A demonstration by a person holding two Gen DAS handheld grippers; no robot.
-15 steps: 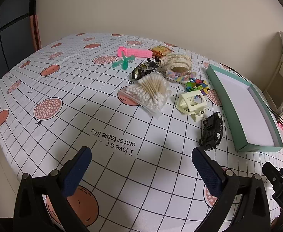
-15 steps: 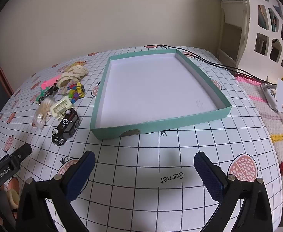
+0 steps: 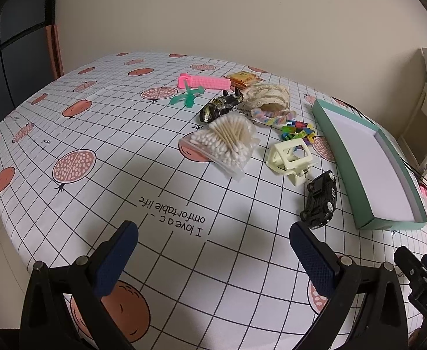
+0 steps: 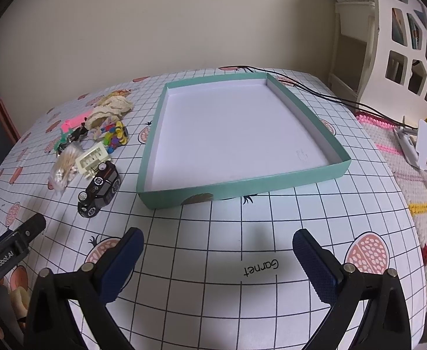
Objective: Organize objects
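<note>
A shallow green tray (image 4: 242, 185) with a white floor lies empty on the checked tablecloth; its long side shows in the left wrist view as the tray (image 3: 341, 157). Left of it sits a cluster: a black toy car (image 3: 320, 201) (image 4: 99, 188), a cream hair claw (image 3: 290, 157) (image 4: 92, 156), a bag of cotton swabs (image 3: 225, 141) (image 4: 63, 167), coloured beads (image 3: 296, 129), a braided band (image 3: 271, 115), a lace roll (image 3: 269, 97), a dark beetle toy (image 3: 219, 106), a pink comb (image 3: 204, 81). My left gripper (image 3: 213, 250) is open near the front edge. My right gripper (image 4: 218, 255) is open in front of the tray.
A small green toy (image 3: 188, 96) and a yellow packet (image 3: 242, 78) lie at the back of the cluster. Black cables (image 4: 330, 96) run off the table's far right. A white shelf unit (image 4: 394, 38) and a crocheted mat with clutter (image 4: 411, 157) stand to the right.
</note>
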